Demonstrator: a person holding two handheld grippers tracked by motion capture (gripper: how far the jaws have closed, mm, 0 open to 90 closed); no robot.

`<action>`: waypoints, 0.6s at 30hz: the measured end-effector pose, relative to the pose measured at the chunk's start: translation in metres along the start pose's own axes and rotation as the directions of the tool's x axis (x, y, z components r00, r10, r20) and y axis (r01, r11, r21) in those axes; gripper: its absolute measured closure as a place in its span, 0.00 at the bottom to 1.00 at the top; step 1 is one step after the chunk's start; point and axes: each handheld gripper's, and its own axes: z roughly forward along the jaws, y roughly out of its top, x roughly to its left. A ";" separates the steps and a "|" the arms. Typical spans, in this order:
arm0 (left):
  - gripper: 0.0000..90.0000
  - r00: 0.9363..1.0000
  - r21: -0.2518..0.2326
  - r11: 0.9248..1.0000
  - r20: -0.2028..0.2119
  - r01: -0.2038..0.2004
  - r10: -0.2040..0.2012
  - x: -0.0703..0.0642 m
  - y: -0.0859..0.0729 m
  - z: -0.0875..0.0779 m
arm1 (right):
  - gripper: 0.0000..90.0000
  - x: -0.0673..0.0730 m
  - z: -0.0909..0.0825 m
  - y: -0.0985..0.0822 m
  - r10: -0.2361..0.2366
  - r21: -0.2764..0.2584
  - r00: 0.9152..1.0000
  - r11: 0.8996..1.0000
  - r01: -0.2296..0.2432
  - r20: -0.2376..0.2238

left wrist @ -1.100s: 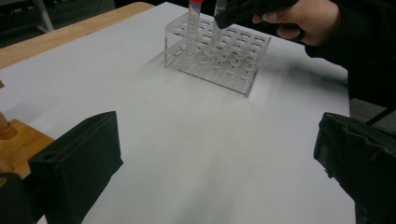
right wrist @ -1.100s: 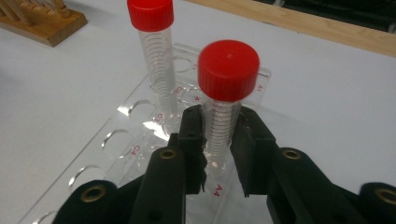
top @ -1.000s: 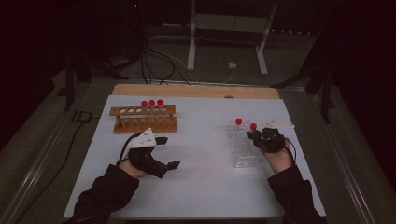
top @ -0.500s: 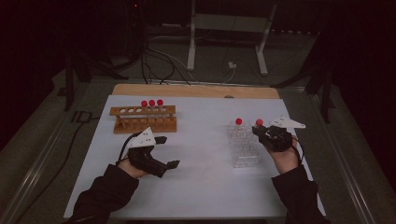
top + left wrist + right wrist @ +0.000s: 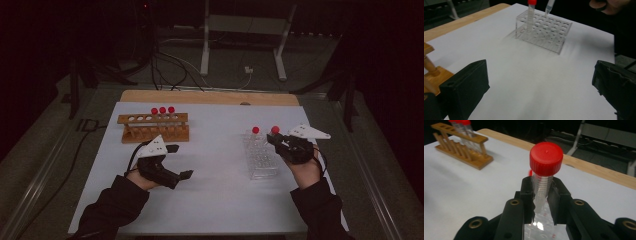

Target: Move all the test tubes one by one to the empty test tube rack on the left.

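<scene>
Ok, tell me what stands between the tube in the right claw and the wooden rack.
Nothing visible. The right claw grips the red-capped tube just above the clear rack. Bare white table stretches from there to the wooden rack; the left claw sits open, nearer the person than that line.

**Three cameras, one table**

The high view looks forward and down from above the person's side, taking in the whole white table (image 5: pixel 215 200) from well back, with the floor and cables beyond. The left gripper view sits low, close over the tabletop, and faces across it to the clear rack (image 5: pixel 543 31), which the high view also shows (image 5: pixel 261 157). The right gripper view looks along its own jaws, very close to a red-capped tube (image 5: pixel 544 178), toward the wooden rack (image 5: pixel 461 147) seen from above too (image 5: pixel 155 127).
</scene>
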 end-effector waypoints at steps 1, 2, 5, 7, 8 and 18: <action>0.02 1.000 -0.002 1.000 -0.005 -0.004 0.004 0.000 0.001 0.000 | 0.83 0.003 0.000 0.000 -0.006 0.000 1.000 1.000 0.006 -0.008; 0.02 1.000 -0.001 1.000 0.007 -0.006 0.006 0.000 0.001 -0.001 | 0.83 0.005 0.001 0.001 -0.010 0.003 1.000 1.000 0.010 -0.019; 0.02 1.000 -0.001 1.000 0.013 -0.013 0.013 -0.001 0.003 -0.001 | 0.83 0.014 0.003 0.001 -0.020 0.011 0.998 1.000 0.021 -0.057; 0.02 1.000 0.000 1.000 0.011 -0.015 0.015 -0.001 0.005 0.000 | 0.83 0.021 0.005 0.001 -0.030 0.017 0.996 0.999 0.032 -0.081; 0.02 1.000 0.000 1.000 0.014 -0.016 0.016 -0.001 0.006 0.000 | 0.83 0.025 0.006 0.001 -0.038 0.022 0.995 0.999 0.040 -0.089; 0.02 0.999 -0.003 1.000 0.026 -0.031 0.032 -0.005 0.016 0.002 | 0.83 0.054 0.018 -0.001 -0.080 0.049 0.981 0.995 0.090 -0.175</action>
